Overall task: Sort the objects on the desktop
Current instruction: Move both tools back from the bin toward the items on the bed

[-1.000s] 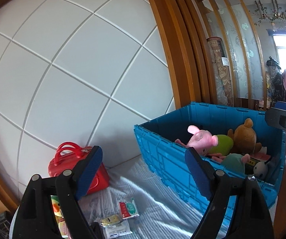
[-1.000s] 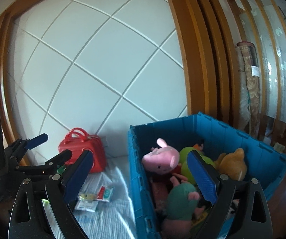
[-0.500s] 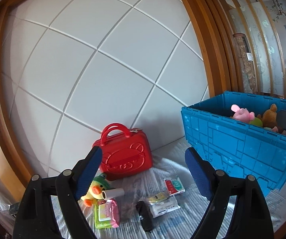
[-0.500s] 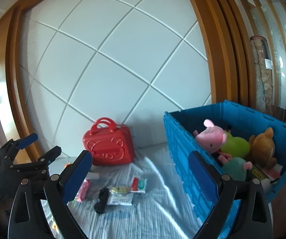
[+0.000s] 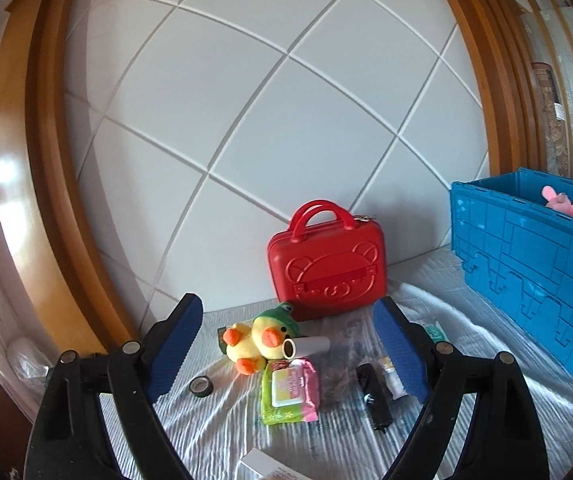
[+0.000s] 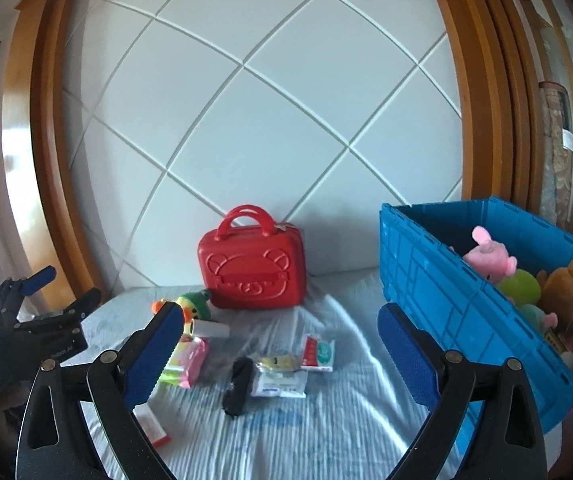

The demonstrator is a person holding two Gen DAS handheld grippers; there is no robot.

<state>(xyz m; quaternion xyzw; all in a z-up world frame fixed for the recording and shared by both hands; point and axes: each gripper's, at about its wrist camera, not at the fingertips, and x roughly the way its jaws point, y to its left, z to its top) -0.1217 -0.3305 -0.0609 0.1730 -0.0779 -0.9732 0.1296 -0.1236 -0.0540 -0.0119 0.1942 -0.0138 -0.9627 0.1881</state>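
- Left wrist view: left gripper (image 5: 286, 334) is empty and its jaws are opening. On the bench (image 5: 486, 364), one red case (image 5: 326, 266) at centre; below it one duck toy (image 5: 254, 340), one white tube (image 5: 306, 347), one wipes pack (image 5: 290, 390), one tape roll (image 5: 201, 385), one black item (image 5: 374, 394). One blue crate (image 5: 526, 272) at right.
- Right wrist view: right gripper (image 6: 276, 354) spread wide, empty. Crate (image 6: 446, 292) at right holds one pink pig toy (image 6: 488, 258) and one brown bear (image 6: 564, 286).

Both wrist views look slightly downward, sharing the red case (image 5: 326, 258) (image 6: 252, 270) against the wall.
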